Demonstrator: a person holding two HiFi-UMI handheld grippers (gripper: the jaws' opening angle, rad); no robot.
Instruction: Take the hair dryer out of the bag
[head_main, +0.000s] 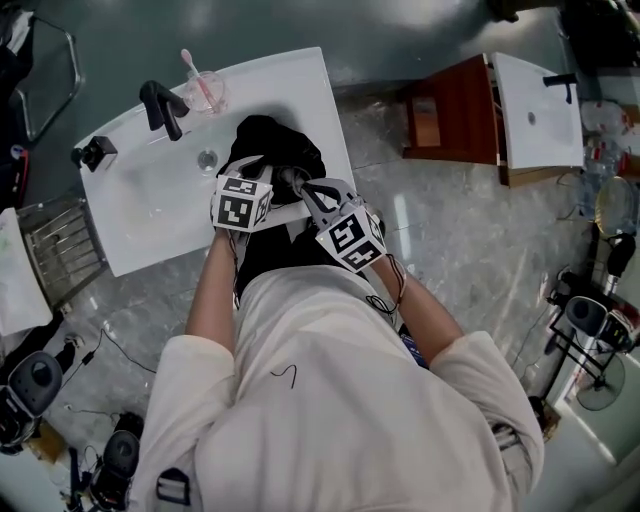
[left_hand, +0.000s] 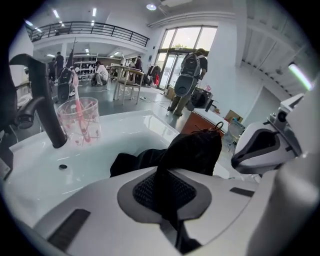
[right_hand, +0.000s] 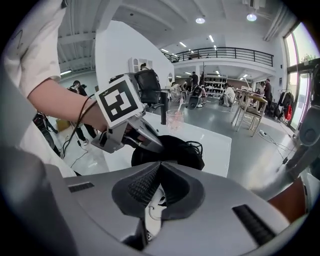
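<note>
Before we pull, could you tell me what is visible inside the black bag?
The left gripper and right gripper pinch the black bag; only its outer cloth shows, and any hair dryer inside is covered.

Bare white bowl of sink (head_main: 150, 205), left of black bag (head_main: 270, 140): open for passage. Far rim blocked by black faucet (head_main: 162, 106) and clear cup (head_main: 205, 92) holding pink toothbrush (head_main: 188, 62). Small black fitting (head_main: 93, 152) on left rim. Bag fills right rim. Left gripper (head_main: 262, 170) and right gripper (head_main: 298, 183) crowded together at bag's near side; scant gap between.
</note>
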